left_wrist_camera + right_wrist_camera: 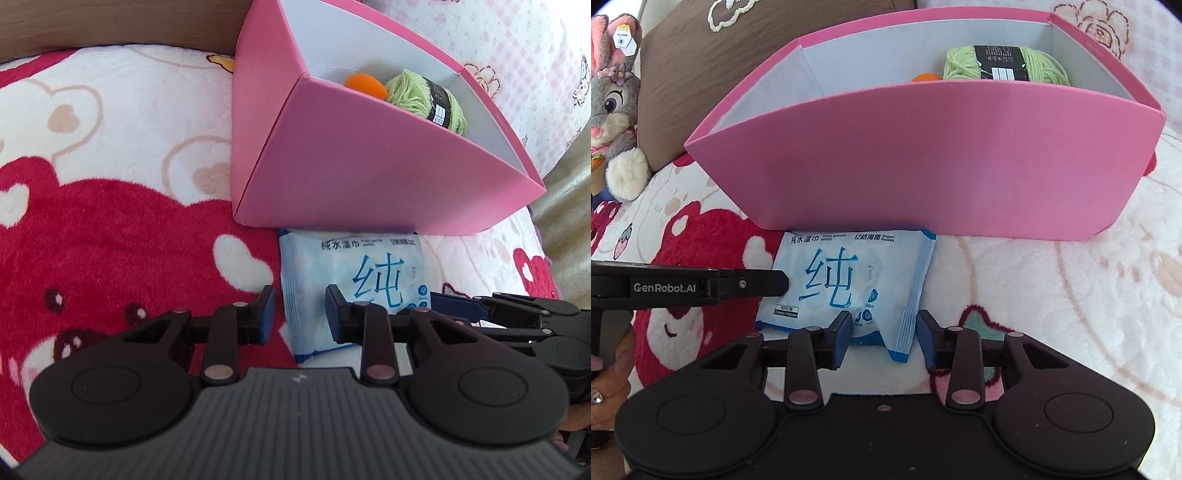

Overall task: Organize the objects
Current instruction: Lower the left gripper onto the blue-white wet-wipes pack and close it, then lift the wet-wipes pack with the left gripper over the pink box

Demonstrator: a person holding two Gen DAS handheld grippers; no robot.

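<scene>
Between the jaws of both grippers lay a blue pack of wet wipes (354, 284), flat on a red and white blanket (110, 229), its far edge touching a pink box (332, 177). The left gripper (300, 314) had closed on the pack's left edge, the right gripper (882, 334) on its right edge, each nearly shut. Beyond the jaws, inside the box, sat green yarn (1004, 64) beside an orange ball (365, 85)

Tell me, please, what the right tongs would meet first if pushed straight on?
Likely the pink box: its wall stands just beyond the wipes pack they already pinch; depth is unclear.
</scene>
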